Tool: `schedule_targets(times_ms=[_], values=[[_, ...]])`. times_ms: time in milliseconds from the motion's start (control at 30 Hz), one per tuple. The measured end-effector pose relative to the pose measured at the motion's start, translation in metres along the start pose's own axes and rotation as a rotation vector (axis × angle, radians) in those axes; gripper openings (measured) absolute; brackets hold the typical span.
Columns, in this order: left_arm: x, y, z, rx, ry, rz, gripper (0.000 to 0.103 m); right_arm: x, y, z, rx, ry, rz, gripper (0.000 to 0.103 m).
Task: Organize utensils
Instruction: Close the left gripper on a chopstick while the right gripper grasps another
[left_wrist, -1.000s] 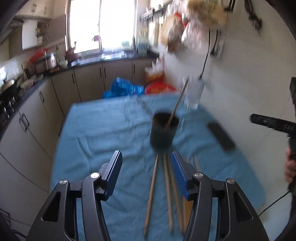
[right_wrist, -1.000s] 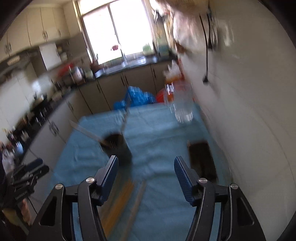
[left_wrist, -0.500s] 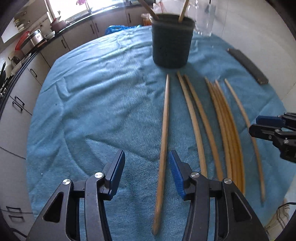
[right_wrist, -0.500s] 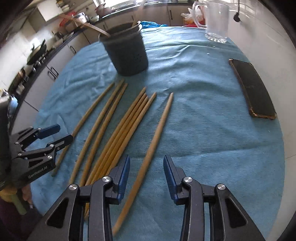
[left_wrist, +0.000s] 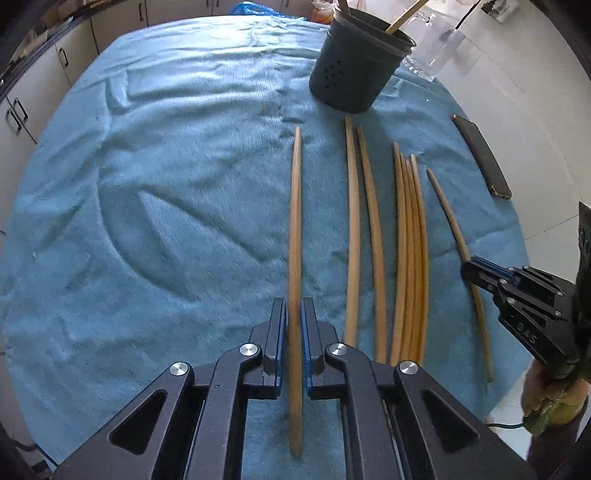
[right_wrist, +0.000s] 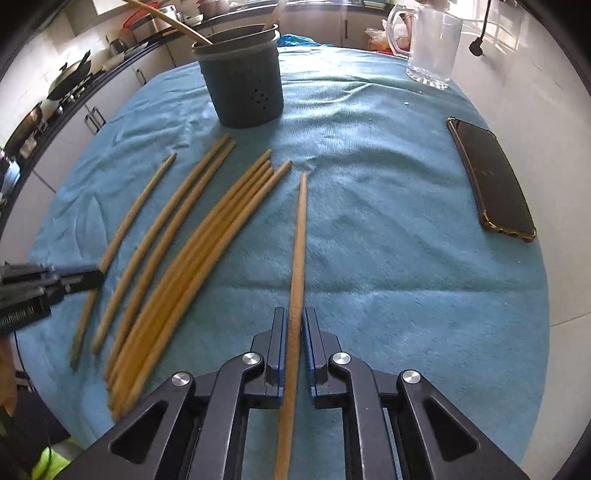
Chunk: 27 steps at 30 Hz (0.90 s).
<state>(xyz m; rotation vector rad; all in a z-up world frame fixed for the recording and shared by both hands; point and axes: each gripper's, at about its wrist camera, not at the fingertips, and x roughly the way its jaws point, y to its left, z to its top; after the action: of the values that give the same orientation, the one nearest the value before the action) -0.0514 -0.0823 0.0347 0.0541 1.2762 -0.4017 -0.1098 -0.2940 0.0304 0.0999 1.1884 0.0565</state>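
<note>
The left gripper (left_wrist: 293, 314) pinches the leftmost chopstick (left_wrist: 295, 221) on the blue towel (left_wrist: 166, 184); the right gripper (right_wrist: 294, 325) pinches the rightmost chopstick (right_wrist: 300, 236) (others lie between), below the dark holder (right_wrist: 243, 92)

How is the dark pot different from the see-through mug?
The dark pot is solid-coloured, with little holes in its side; the glass mug is clear. The pot has no handle; the mug has a handle. The pot holds chopsticks; the mug looks empty. Both stand upright.
</note>
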Motion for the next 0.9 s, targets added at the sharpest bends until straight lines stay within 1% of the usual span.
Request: schedule_targets(times_ms=[33,100,167,233,333,533,633,667,700,733,767,800,900], values=[[0.000,-0.001,0.004,0.007,-0.006,0.013,0.012,0.000,-0.001,0.001,-0.001,0.001,0.007,0.016],[0.002,0.000,0.015,-0.001,-0.018,0.033,0.023,0.002,-0.001,0.005,0.001,0.004,0.007,0.019],[0.007,0.001,0.030,0.004,-0.015,0.042,0.026,0.005,-0.001,0.012,0.003,0.009,-0.004,0.019],[0.015,0.002,0.047,0.000,-0.018,0.068,0.026,0.009,-0.001,0.020,0.007,0.012,-0.003,0.019],[0.022,0.001,0.065,0.009,-0.022,0.083,0.026,0.016,-0.003,0.038,0.011,0.020,-0.006,0.019],[0.030,-0.010,0.084,0.049,-0.003,0.076,0.026,0.030,-0.001,0.070,-0.012,0.058,-0.032,0.019],[0.033,-0.015,0.092,0.071,-0.008,0.072,0.026,0.035,0.003,0.081,-0.026,0.065,-0.051,0.019],[0.034,-0.016,0.092,0.073,-0.015,0.068,0.026,0.036,0.004,0.083,-0.026,0.063,-0.057,0.018],[0.034,-0.016,0.093,0.077,-0.025,0.063,0.026,0.036,0.005,0.084,-0.027,0.057,-0.062,0.014],[0.033,-0.017,0.092,0.083,-0.036,0.065,0.026,0.037,0.007,0.084,-0.029,0.048,-0.067,0.007],[0.034,-0.018,0.093,0.089,-0.047,0.073,0.018,0.037,0.008,0.083,-0.028,0.035,-0.067,0.007],[0.034,-0.018,0.094,0.096,-0.059,0.085,0.006,0.037,0.008,0.084,-0.027,0.027,-0.064,0.006],[0.030,-0.011,0.089,0.065,-0.070,0.042,0.006,0.031,0.005,0.084,-0.004,-0.013,-0.007,0.006]])
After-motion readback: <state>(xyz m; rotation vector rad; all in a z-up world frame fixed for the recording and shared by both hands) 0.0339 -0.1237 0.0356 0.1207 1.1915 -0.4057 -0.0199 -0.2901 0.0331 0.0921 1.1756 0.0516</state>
